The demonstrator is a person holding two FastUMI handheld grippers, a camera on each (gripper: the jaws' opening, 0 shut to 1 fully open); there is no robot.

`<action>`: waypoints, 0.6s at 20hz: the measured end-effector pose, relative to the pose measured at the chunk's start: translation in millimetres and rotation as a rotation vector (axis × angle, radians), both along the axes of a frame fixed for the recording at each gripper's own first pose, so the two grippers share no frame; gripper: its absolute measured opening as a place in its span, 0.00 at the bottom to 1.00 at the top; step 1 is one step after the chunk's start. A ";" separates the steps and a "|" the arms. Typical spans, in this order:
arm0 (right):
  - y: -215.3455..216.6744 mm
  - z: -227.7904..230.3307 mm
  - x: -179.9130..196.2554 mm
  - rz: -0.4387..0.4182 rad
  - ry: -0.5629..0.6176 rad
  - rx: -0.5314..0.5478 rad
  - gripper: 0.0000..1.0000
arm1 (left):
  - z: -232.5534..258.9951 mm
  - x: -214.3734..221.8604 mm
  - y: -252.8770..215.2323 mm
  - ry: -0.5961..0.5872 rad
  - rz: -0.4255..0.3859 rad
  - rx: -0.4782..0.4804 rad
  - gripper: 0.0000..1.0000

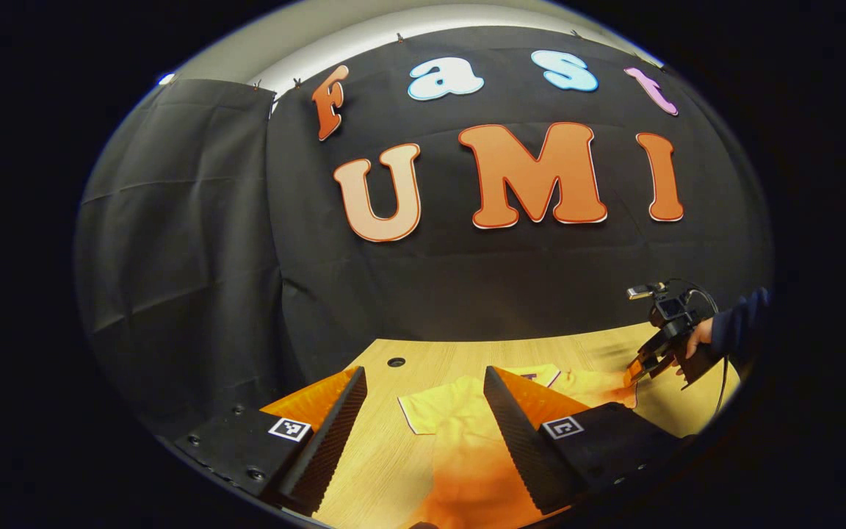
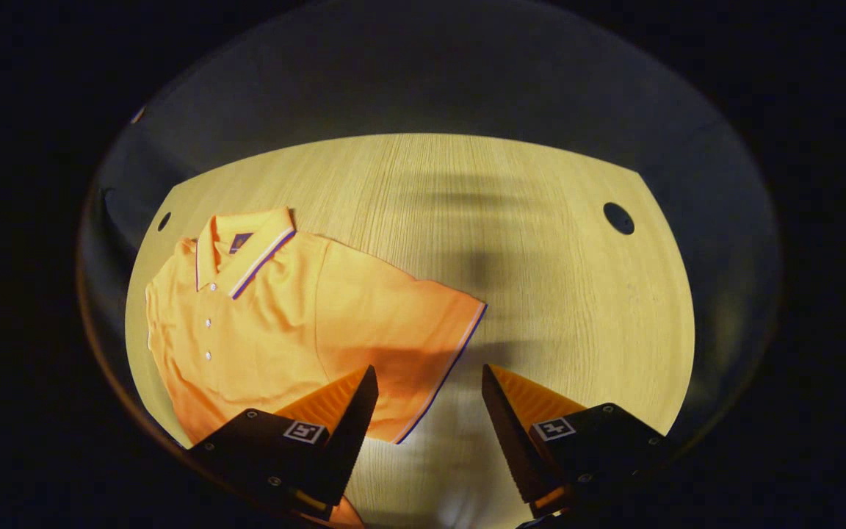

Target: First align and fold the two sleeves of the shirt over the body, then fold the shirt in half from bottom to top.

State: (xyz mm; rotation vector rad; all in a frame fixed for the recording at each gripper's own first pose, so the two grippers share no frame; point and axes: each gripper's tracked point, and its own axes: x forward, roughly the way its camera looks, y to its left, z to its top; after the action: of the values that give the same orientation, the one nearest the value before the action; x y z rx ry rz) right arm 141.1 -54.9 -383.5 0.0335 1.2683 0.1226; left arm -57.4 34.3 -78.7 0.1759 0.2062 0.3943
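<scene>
Matt knit cloth shirt (image 2: 276,316) (piqué-like) on smooth wood-grain table (image 2: 540,279).

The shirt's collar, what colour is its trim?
Orange collar with a white and purple stripe along its edge, clearest in the right gripper view.

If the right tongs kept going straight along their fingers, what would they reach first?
Most likely the trimmed hem of the shirt's sleeve, which lies just ahead of the open right tongs, with the wooden table beneath it. Depth is hard to judge here.
</scene>
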 end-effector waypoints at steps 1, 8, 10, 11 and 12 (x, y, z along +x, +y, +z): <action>-1.5 -4.6 1.7 0.000 0.009 -0.010 0.86 | -0.7 -0.3 0.2 0.004 0.004 -0.003 0.99; 1.2 -29.9 3.0 -0.002 0.107 -0.003 0.66 | -8.8 -2.9 4.3 0.038 0.024 -0.031 0.98; 5.5 -26.6 2.1 0.021 0.108 -0.006 0.56 | -13.3 -3.2 5.4 0.047 0.022 -0.034 0.98; 7.2 -26.2 4.8 0.013 0.097 0.001 0.52 | -14.4 -1.8 6.0 0.052 0.021 -0.036 0.98; 8.8 -25.9 6.1 -0.012 0.106 0.017 0.33 | -16.7 -0.7 6.4 0.053 0.020 -0.036 0.98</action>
State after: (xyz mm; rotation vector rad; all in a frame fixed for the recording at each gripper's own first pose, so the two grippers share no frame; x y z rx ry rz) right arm 147.2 -46.1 -409.4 0.0630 1.3723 0.1222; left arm -58.0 40.7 -95.4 0.1486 0.2675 0.4062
